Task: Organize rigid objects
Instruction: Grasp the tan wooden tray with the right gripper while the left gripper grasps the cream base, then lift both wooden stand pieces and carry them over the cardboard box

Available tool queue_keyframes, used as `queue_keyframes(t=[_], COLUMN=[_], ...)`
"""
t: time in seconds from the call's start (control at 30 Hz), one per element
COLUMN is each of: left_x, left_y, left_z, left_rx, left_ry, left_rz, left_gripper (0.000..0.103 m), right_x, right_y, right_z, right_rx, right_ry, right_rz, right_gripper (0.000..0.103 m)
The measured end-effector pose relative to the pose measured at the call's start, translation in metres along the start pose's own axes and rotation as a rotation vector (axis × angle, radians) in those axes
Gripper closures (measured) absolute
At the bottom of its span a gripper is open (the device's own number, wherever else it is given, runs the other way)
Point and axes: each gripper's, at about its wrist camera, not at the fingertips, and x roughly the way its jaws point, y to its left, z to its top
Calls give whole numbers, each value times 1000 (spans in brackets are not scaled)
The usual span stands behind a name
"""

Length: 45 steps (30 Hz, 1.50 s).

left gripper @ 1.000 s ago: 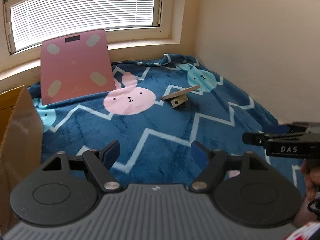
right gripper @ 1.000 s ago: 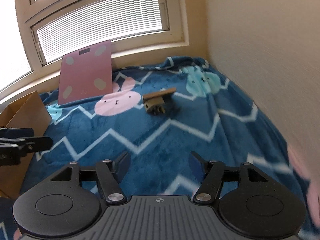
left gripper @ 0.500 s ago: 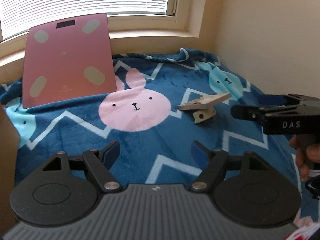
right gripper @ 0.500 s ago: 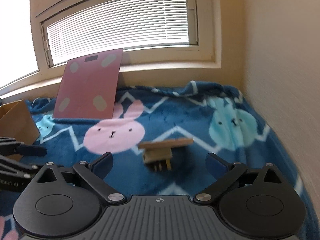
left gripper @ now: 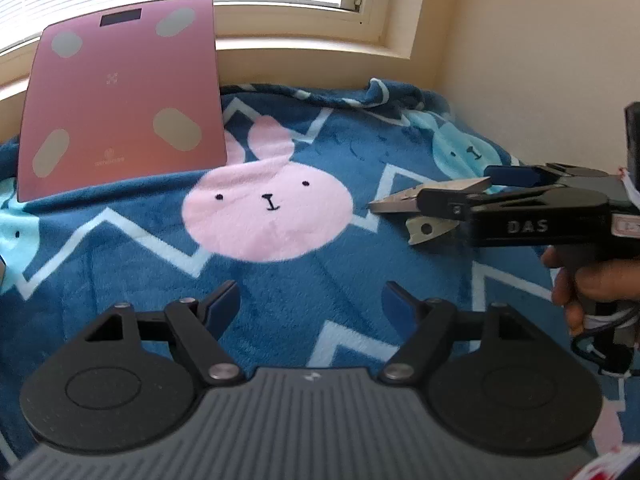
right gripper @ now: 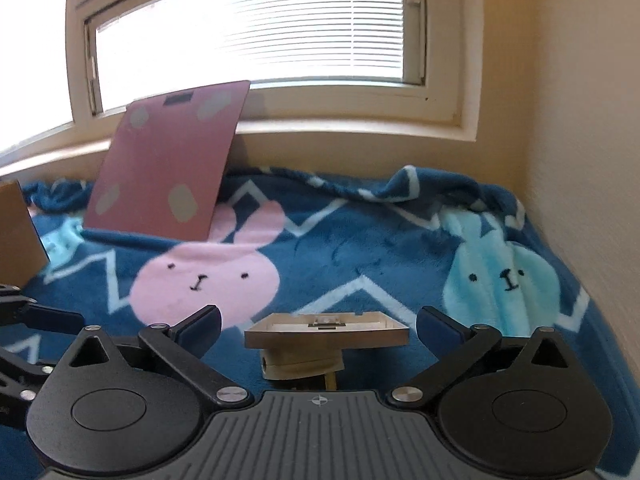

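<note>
Reaching in low over the bed, the right claw (right gripper: 318,326) has its blue-padded fingers (right gripper: 200,326) spread wide, one on each side of the small tan stand (right gripper: 326,334). That stand, a flat tray-like top on a stubby base, sits on the blue bunny blanket (right gripper: 352,256), right in the gap between the pads, with space showing on both sides, so nothing is clamped. From the left wrist view the same right claw (left gripper: 496,188) comes in from the right edge, a hand (left gripper: 592,284) wrapped around its black handle, and the stand (left gripper: 430,204) shows partly behind the near finger. The left claw (left gripper: 310,304) hangs over bare blanket (left gripper: 280,280) just this side of the pink rabbit face (left gripper: 268,216), fingers apart and holding nothing, well apart from the stand. At the back, a pink bathroom scale (left gripper: 120,92) leans tilted against the wall under the window (right gripper: 256,36), its lower edge resting on the blanket. A brown cardboard box (right gripper: 18,236) peeks in at the left edge of the right wrist view. A pale blue rabbit (right gripper: 500,276) is printed near the wall on the right.
</note>
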Motion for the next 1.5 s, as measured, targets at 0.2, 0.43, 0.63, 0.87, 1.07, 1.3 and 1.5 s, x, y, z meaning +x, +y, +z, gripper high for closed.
queue_keyframes(t=[0.2, 0.43, 0.63, 0.87, 1.07, 1.3, 1.5], left_x=[4, 6, 10, 21, 44, 72, 91], left_y=[3, 1, -10, -35, -52, -61, -60], left_z=[-2, -2, -1, 11, 21, 34, 43], left_rx=[-2, 0, 17, 69, 97, 53, -26], left_ry=[3, 4, 1, -15, -13, -2, 31], left_rz=[-6, -20, -45, -101, -178, -258, -270], left_gripper=[29, 29, 29, 29, 34, 51, 62], right_x=[16, 18, 0, -32, -58, -79, -86], right_y=[-1, -2, -2, -21, -43, -51, -47], right_z=[-3, -2, -4, -10, -28, -44, -46], right_rx=[36, 57, 37, 62, 127, 183, 194], right_ry=[35, 56, 34, 17, 30, 30, 27], right_rz=[-16, -22, -57, -161, -244, -259, -255], right_gripper=[2, 20, 20, 20, 20, 20, 20])
